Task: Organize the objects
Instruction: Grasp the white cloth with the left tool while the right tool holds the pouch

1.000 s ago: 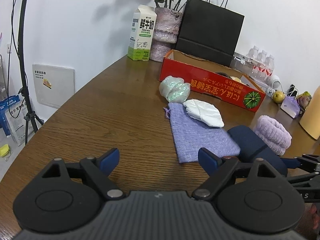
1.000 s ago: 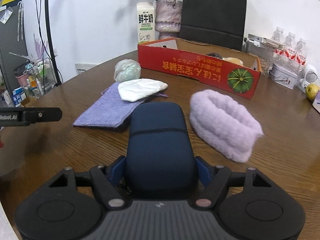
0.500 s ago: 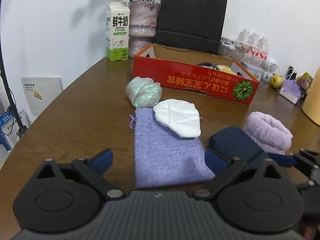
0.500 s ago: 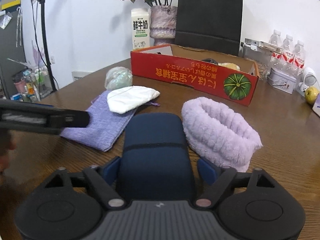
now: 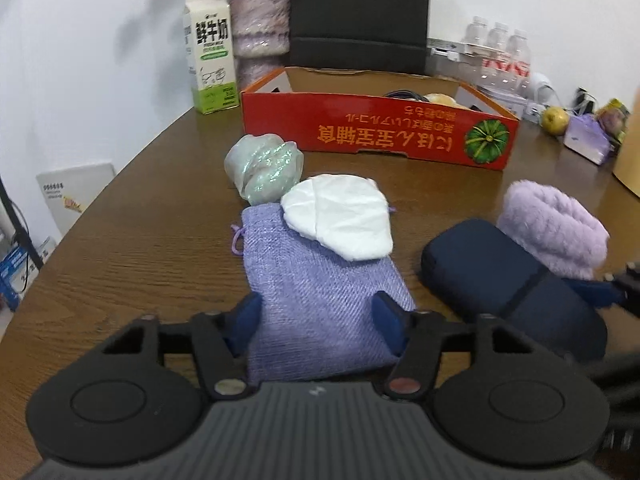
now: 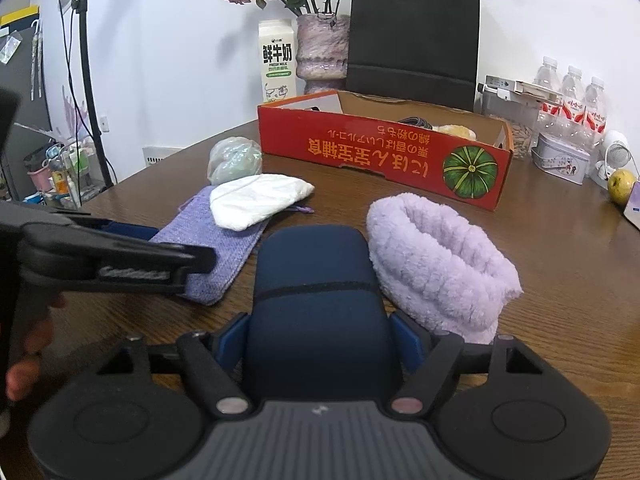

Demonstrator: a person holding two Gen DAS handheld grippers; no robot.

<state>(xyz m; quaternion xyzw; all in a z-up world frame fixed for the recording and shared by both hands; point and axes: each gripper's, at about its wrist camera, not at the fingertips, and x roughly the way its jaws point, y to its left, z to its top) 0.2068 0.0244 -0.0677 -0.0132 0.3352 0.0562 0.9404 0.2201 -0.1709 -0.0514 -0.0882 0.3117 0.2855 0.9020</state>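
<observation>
Since a second ago my left fingers (image 5: 316, 320) have slid over the near end of the purple pouch (image 5: 320, 280) and are closing on it, not yet pinching. My right fingers (image 6: 316, 340) pinch the navy case (image 6: 316, 292) by its sides, low on the surface (image 5: 140, 240).

Left to right: shiny bag (image 5: 264, 172), then the pouch with a white cloth (image 5: 340, 216) on its far end, case, fluffy band (image 6: 436, 260). All sit outside the red box (image 5: 376, 132), which lies farther back; I'd say most sorting remains.

Pouch and case both run lengthwise, near to far, toward the box.
</observation>
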